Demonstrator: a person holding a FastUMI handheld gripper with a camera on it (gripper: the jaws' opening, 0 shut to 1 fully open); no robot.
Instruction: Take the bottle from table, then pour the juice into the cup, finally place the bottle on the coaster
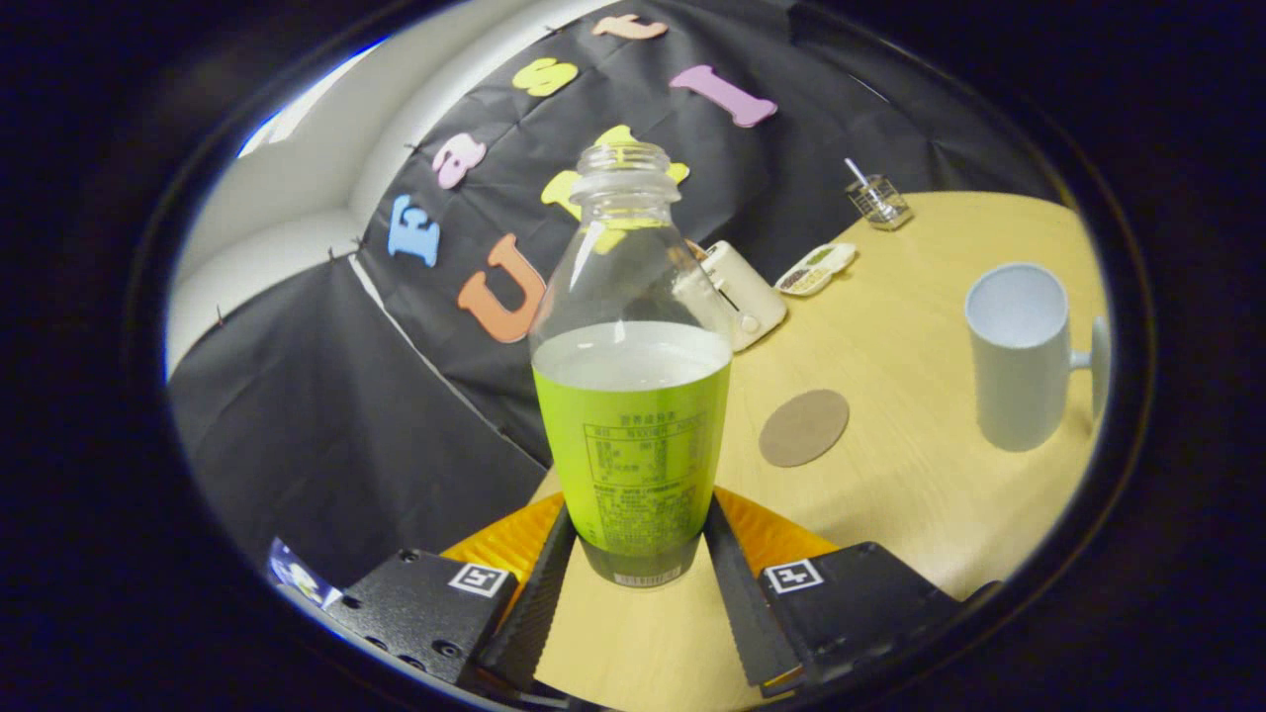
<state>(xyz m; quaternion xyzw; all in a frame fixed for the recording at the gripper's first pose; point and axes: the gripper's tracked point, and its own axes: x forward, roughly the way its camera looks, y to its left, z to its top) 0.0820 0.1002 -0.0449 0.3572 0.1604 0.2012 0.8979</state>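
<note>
The gripper (638,554) was clamped on the bottle (633,396), with both ribbed fingers (539,583) pressed flat against its lower sides. The bottle was clear plastic, uncapped, with a threaded neck, a smooth green label and pale liquid up to the label's top edge. Beyond it, on the light wood-grain table (910,356), lay a flat round coaster (803,427). Further right stood a plain cylindrical cup (1024,351) with a handle.

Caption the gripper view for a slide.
Gripper fingers clamp the open juice bottle; coaster and white cup wait beyond.
</note>
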